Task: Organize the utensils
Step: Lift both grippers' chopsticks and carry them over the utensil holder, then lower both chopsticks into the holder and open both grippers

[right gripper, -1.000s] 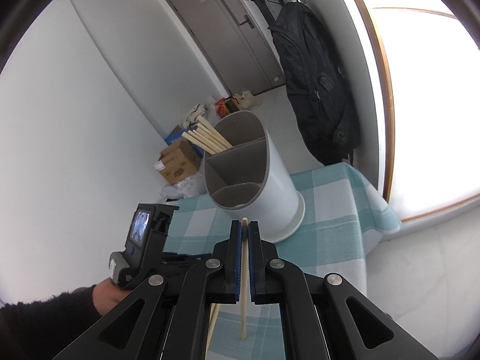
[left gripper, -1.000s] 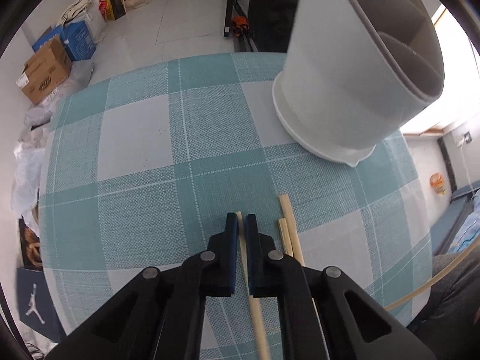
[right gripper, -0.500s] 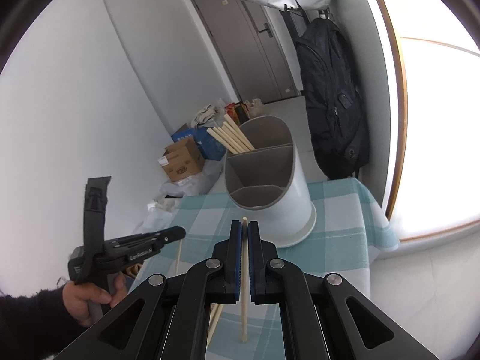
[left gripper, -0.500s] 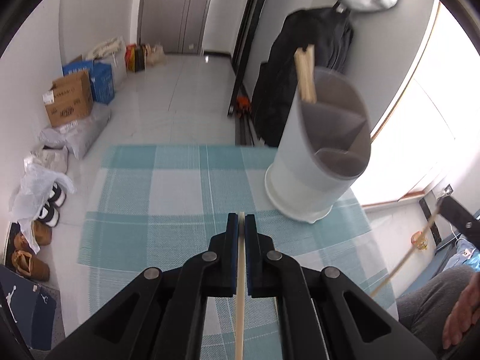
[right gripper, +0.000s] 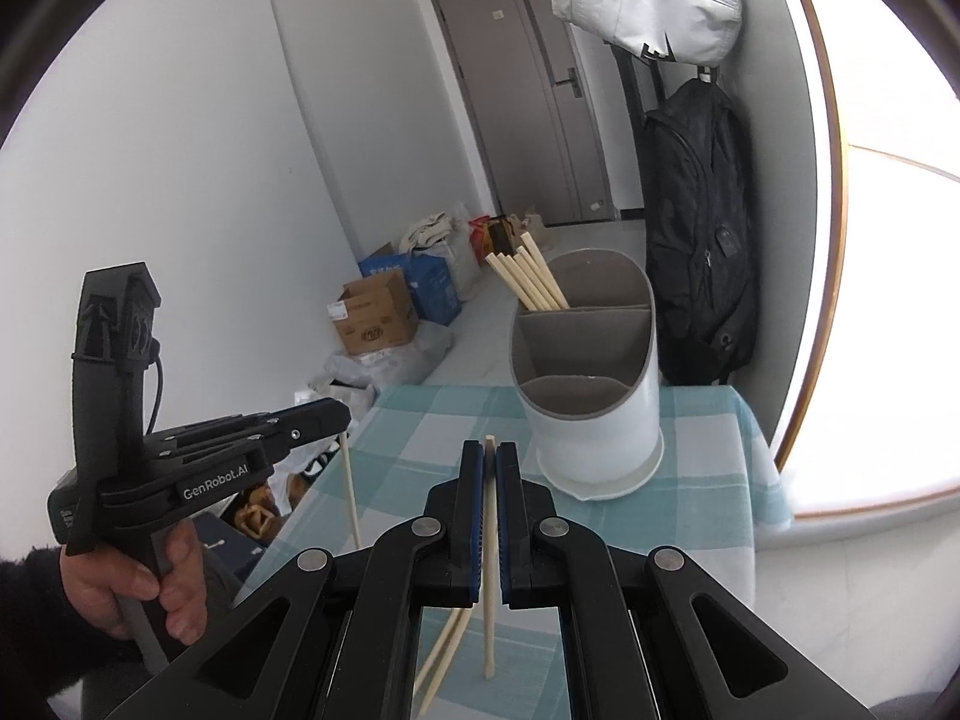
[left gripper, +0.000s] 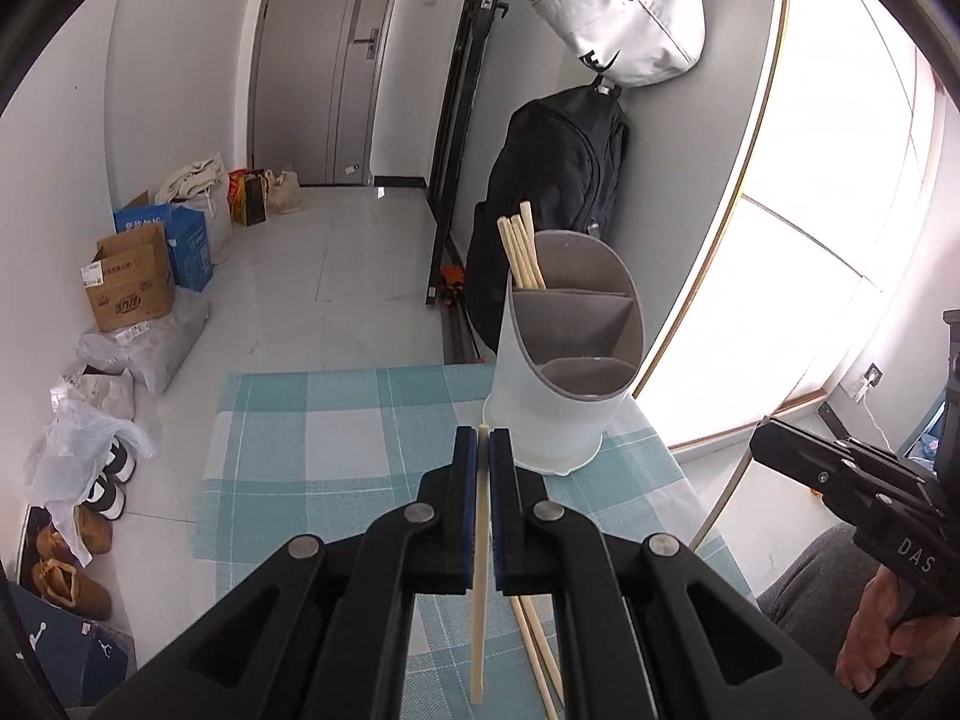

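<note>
A white utensil holder (left gripper: 558, 414) (right gripper: 591, 420) with grey dividers stands at the far end of a teal checked table (left gripper: 312, 432) (right gripper: 432, 414). Several pale wooden chopsticks (left gripper: 519, 252) (right gripper: 528, 279) lean in its rear compartment. My left gripper (left gripper: 482, 441) is shut on a chopstick (left gripper: 478, 600) that hangs down, raised above the table short of the holder. My right gripper (right gripper: 489, 456) is shut on another chopstick (right gripper: 490, 600), also held in the air in front of the holder. Two more chopsticks (left gripper: 540, 654) (right gripper: 444, 648) lie on the cloth below.
A black backpack (left gripper: 552, 198) and a white bag (left gripper: 624, 6) hang on the wall behind the holder. Boxes (left gripper: 129, 288), bags and shoes (left gripper: 90, 516) line the floor to the left. A bright window (right gripper: 888, 300) is on the right. A hand (right gripper: 138, 588) grips the left tool.
My left gripper lifted its chopstick off the cloth and tilted up, so the whole holder and room came into view. The right gripper moved with its chopstick and rolled slightly.
</note>
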The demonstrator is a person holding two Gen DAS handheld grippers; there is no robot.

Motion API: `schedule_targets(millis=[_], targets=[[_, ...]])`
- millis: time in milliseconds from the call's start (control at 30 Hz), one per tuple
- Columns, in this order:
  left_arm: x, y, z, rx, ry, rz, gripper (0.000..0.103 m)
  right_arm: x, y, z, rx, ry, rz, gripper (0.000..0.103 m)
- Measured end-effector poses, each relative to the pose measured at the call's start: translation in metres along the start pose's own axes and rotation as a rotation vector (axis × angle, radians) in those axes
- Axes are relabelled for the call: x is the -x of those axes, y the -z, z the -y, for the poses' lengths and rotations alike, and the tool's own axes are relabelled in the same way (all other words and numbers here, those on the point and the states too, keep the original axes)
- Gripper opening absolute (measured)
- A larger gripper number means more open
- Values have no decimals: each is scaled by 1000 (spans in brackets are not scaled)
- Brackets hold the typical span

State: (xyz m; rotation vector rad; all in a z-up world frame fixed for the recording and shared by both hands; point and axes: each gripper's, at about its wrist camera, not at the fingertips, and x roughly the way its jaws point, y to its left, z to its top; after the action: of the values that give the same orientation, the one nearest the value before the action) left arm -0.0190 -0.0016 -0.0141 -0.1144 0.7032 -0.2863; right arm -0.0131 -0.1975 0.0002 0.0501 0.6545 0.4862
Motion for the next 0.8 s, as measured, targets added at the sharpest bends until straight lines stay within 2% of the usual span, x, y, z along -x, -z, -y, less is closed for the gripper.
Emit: schedule_targets(millis=[300,567,800], targets=[[19,-29,11,-1,25,23,0,21,-27,-7,-1,-13,66,3],[27,-92,31,22,94,83,0,43,-83,-2,16,-16,132,3],[23,-149,45,26,130,133,0,44,-142,24,-22,1,185,3]])
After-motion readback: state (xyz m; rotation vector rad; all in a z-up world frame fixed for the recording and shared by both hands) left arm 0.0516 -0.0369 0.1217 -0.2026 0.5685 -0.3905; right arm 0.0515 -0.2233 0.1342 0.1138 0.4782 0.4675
